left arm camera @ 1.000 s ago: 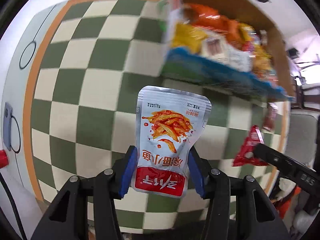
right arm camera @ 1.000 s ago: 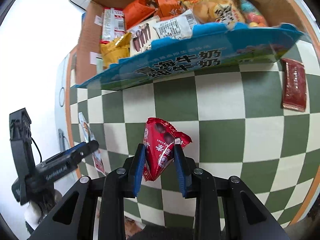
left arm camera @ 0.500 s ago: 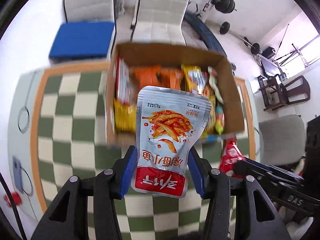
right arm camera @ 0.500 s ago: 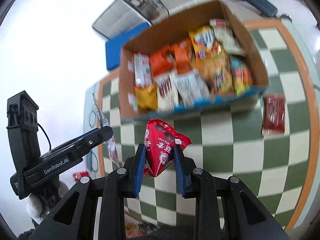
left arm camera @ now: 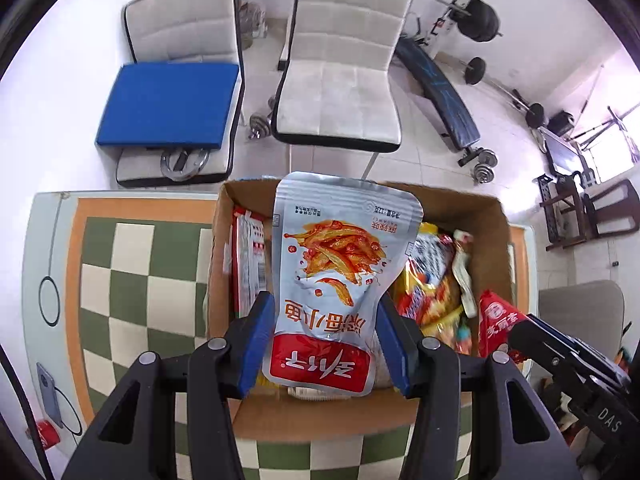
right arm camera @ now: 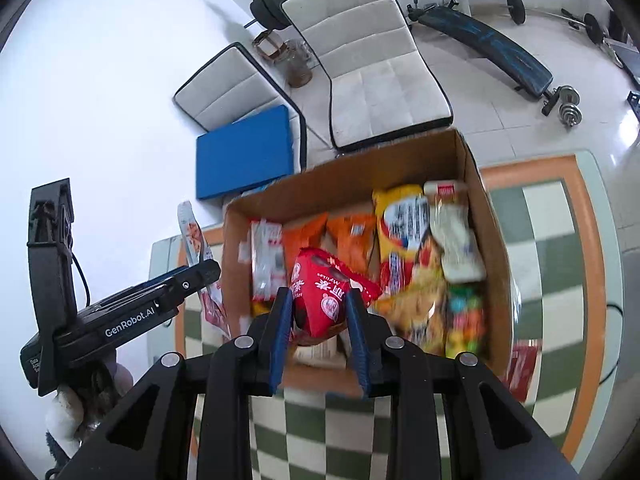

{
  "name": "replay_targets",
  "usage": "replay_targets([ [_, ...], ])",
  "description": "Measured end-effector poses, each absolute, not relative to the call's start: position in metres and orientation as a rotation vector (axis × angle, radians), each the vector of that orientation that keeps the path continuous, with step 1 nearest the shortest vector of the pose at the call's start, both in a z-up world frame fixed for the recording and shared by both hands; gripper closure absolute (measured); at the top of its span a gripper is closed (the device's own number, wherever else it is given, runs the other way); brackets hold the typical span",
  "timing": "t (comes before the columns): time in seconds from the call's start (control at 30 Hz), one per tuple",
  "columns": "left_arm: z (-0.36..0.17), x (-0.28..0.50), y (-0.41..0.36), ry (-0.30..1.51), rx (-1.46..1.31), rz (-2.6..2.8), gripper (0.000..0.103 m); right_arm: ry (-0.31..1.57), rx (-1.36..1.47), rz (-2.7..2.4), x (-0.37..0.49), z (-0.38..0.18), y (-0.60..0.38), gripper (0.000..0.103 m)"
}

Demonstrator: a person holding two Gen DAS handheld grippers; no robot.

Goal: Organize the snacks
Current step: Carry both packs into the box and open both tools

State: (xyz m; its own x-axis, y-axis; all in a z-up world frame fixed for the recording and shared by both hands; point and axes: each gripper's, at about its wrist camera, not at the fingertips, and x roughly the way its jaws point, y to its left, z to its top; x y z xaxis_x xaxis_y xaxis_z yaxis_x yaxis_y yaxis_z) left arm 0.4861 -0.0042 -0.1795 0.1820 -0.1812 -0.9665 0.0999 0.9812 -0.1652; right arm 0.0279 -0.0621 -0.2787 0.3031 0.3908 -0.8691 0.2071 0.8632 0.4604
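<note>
The checkered table (left arm camera: 132, 280) spread below and to either side of both claws. On it, straight ahead of them, sat the open cardboard box (right arm camera: 468, 168), packed with snack packets standing in rows. Beyond the box, farther ahead, stood 2 white chairs (left arm camera: 340, 92), one carrying a blue cushion (left arm camera: 168, 104).

The left gripper (left arm camera: 326, 344) was clamped on the silver fish snack pouch (left arm camera: 340, 264), its blue pads pressing the pouch's lower sides; the pouch stood upright between the fingers, hanging over the box's near left part. The right gripper (right arm camera: 318, 332) was clamped on a red triangular snack packet (right arm camera: 324, 300), held over the box's near edge, its tip pointing forward. To the right of that claw, a small dark red packet (right arm camera: 520, 364) lay on the table just outside the box wall.
</note>
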Motion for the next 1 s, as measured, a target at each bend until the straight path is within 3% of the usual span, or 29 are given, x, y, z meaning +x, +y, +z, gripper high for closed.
replay_targets([
  [0.47,-0.265,0.563,-0.016,1.577,-0.063,-0.157,0.054,1.391,0.496,0.036,0.135,-0.37,-0.051,0.08],
  [0.8,-0.277,0.562,-0.017,1.645,-0.039,-0.14,0.047,1.45,0.461,0.053,0.142,-0.392,-0.038,0.079],
  [0.83,-0.277,0.561,-0.016,1.648,-0.04,-0.136,0.04,1.461,0.454,0.061,0.142,-0.393,-0.036,0.079],
  [0.9,-0.278,0.558,-0.015,1.658,-0.041,-0.14,0.022,1.474,0.445,0.062,0.14,-0.394,-0.033,0.072],
  [0.93,-0.278,0.556,-0.014,1.66,-0.037,-0.137,0.017,1.477,0.438,0.067,0.139,-0.394,-0.031,0.068],
  [1.0,-0.276,0.552,-0.01,1.655,-0.04,-0.127,0.017,1.491,0.408,0.067,0.138,-0.393,-0.027,0.038],
])
